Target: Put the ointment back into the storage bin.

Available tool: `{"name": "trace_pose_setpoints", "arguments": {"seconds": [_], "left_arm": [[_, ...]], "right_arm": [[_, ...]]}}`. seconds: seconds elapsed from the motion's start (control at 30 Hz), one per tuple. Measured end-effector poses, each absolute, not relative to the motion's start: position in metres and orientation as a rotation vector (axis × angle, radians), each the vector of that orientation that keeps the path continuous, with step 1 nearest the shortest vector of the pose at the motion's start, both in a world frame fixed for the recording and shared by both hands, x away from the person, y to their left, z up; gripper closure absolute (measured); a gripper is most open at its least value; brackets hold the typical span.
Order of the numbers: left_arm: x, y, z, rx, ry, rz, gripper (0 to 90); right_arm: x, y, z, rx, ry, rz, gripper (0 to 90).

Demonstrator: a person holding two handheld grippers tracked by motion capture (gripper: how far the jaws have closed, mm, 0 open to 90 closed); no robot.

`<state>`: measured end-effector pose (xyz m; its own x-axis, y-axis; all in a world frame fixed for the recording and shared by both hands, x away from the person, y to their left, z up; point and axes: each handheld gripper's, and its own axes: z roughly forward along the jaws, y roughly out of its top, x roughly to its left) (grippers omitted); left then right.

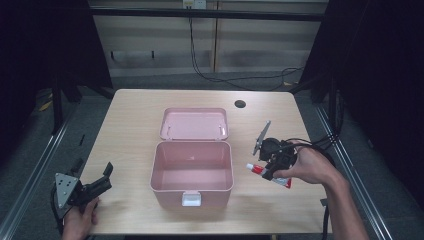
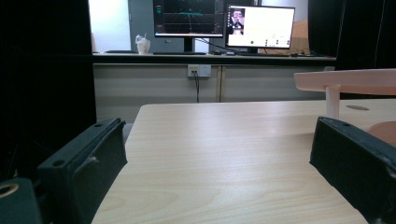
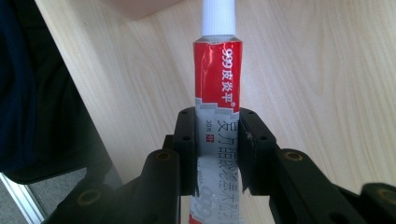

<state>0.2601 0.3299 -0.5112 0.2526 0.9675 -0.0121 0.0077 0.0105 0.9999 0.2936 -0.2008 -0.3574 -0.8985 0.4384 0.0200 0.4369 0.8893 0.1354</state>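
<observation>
On the pale wooden counter we see an open pink plastic box. Our right claw grips a red-and-white ointment tube just beside it; our left claw hovers open, well apart.

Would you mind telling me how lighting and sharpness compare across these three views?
High view: table evenly lit, dark surroundings, soft detail on the pink box. Left gripper view: glare sheen on the tabletop, bright monitors behind, near jaws of the left gripper soft. Right gripper view: right gripper grips the tube; print sharp, no glare.
</observation>
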Motion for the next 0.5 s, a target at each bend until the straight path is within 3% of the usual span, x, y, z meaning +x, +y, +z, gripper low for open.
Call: {"name": "trace_pose_setpoints", "arguments": {"seconds": [0.5], "left_arm": [[0.26,0.33,-0.511,1.317,1.028,1.006,3.4]], "right_arm": [[0.293,-0.191,-0.33,0.627,3.061,0.193,71.3]]}}
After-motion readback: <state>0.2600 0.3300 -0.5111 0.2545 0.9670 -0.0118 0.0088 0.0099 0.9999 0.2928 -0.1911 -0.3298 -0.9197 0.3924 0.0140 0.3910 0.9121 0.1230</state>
